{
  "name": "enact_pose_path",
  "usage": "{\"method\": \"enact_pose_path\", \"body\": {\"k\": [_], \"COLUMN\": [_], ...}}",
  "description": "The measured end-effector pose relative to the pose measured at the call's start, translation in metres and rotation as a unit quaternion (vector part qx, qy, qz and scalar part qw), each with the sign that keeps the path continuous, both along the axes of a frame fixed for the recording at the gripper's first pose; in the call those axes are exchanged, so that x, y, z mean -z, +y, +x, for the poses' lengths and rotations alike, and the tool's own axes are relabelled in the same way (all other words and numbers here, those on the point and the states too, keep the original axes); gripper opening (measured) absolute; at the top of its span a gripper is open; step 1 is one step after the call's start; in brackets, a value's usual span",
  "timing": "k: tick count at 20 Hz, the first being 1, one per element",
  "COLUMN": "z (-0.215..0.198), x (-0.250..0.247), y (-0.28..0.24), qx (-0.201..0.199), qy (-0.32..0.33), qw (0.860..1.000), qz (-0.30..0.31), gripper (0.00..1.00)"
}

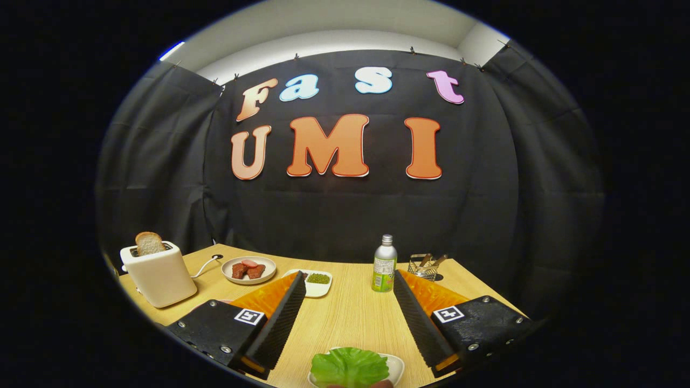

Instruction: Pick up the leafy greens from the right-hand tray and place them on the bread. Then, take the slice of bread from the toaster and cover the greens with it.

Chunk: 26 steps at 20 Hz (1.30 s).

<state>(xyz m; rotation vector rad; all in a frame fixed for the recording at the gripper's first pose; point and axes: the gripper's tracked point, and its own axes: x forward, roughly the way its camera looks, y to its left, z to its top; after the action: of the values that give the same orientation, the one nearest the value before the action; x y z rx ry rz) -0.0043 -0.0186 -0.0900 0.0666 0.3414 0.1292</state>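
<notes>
1. Between the fingers at the near table edge, a lettuce leaf [349,366] lies on a small white plate [396,367]; the gripper [349,318] is spread wide, holding nothing.
2. The leaf looks light, limp, tearable; pinch its ruffled edge.
3. Far left, the bread slice [149,243] stands in the toaster [159,275].

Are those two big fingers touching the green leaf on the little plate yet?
Apart. The gripper view shows the gripper open, its fingers spread wide, with bare table on both sides of the green leaf, which lies on its plate between them.
</notes>
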Motion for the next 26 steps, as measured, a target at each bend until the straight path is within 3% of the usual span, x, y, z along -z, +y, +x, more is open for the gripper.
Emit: {"method": "enact_pose_path", "body": {"k": [16,26], "z": [-0.012,-0.036], "x": [0.032,0.079], "y": [-0.01,0.0], "qx": [-0.045,-0.084], "qy": [0.124,0.249], "qw": [0.991,0.964], "qz": [-0.036,-0.039], "gripper": [0.98,0.98]}}
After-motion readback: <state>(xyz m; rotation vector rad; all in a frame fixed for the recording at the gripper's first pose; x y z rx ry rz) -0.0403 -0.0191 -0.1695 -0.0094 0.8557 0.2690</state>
